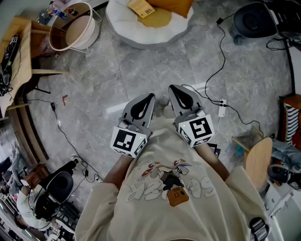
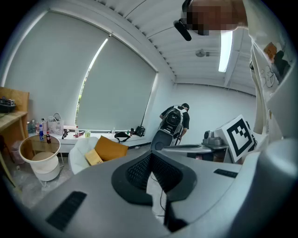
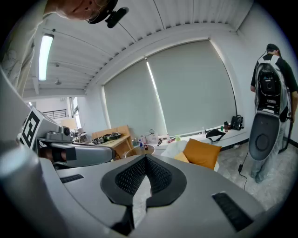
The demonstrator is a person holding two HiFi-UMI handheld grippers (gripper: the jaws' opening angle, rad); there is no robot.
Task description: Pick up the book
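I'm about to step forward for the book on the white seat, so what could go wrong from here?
The black cable snakes across the floor ahead; it could catch a foot. The left claw and right claw are both shut, so they would nudge the book rather than grip it. The white seat looks soft and may give underneath.
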